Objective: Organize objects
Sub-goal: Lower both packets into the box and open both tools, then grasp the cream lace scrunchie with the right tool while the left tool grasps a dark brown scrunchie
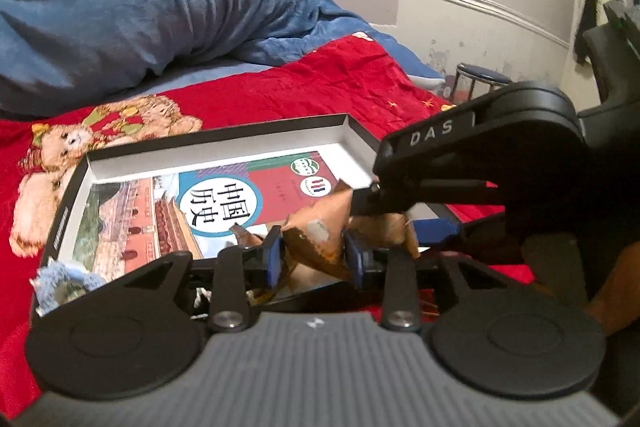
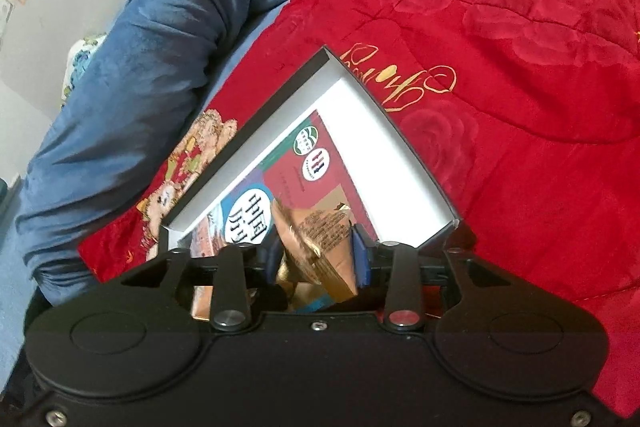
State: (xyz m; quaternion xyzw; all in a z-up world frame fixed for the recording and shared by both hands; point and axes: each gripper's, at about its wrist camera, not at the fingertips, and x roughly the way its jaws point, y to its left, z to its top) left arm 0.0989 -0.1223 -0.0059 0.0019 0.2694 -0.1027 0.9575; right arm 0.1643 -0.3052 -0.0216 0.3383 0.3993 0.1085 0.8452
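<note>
Shallow black-walled box [image 1: 224, 143] with white lining lies on a red quilt [image 1: 348, 75] on a bed; a history textbook [image 1: 224, 203] lies flat on its floor.

Task's thing in hand: a brown, crinkled snack packet [image 1: 316, 239], at the near right end of the box, over the book's near edge.

Left gripper [image 1: 310, 259]: blue pads stand either side of the packet; jaws partly apart, pads at or just off the foil, so a firm grip cannot be confirmed.

Right gripper [image 2: 316, 259]: same, packet [image 2: 320, 239] between its pads, jaws part-way apart; its black finger reaches in from the right in the left wrist view.

Handling, as judged: light, soft, springy foil, likely slippery and noisy; it deforms instead of resisting and its contents may crush. Best taken at a sealed seam or corner, with a light pinch. A blue cloth [image 1: 60, 283] lies at the near left corner.
</note>
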